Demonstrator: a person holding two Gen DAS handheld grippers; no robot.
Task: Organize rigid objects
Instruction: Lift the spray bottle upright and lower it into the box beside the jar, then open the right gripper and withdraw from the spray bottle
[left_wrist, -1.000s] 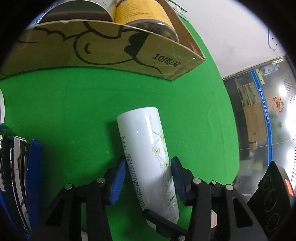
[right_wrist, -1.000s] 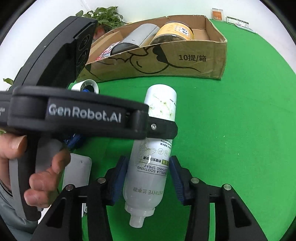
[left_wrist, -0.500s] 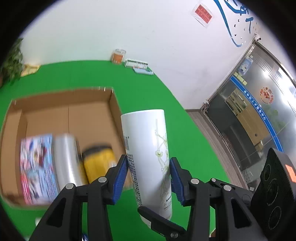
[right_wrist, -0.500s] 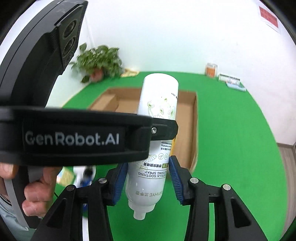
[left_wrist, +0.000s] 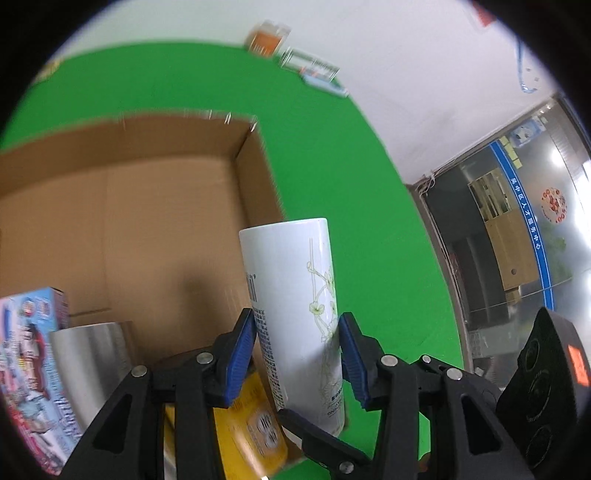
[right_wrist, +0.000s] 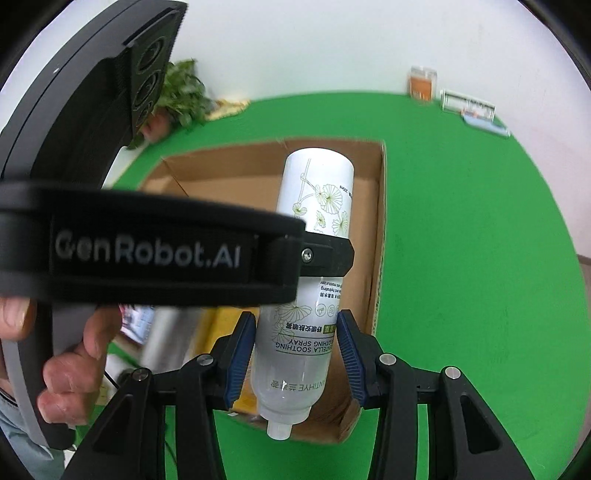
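Observation:
A white spray bottle (left_wrist: 295, 306) with green leaf print is held in the air by both grippers. My left gripper (left_wrist: 297, 354) is shut on its body. My right gripper (right_wrist: 295, 347) is shut on its lower, nozzle end (right_wrist: 291, 354). The bottle hangs over the right end of an open cardboard box (right_wrist: 378, 236), also in the left wrist view (left_wrist: 255, 177). Inside the box lie a yellow can (left_wrist: 251, 424), a silver cylinder (left_wrist: 88, 354) and a colourful carton (left_wrist: 26, 369).
The box stands on a green table (right_wrist: 461, 240). A potted plant (right_wrist: 181, 96), an orange jar (right_wrist: 421, 83) and flat packets (right_wrist: 469, 105) stand at the table's far edge by the white wall. A glass door (left_wrist: 517, 229) is to the right.
Both grippers have lifted the bottle off the green table and carried it forward over the box. The view tilted down, so the box interior now fills the lower left.

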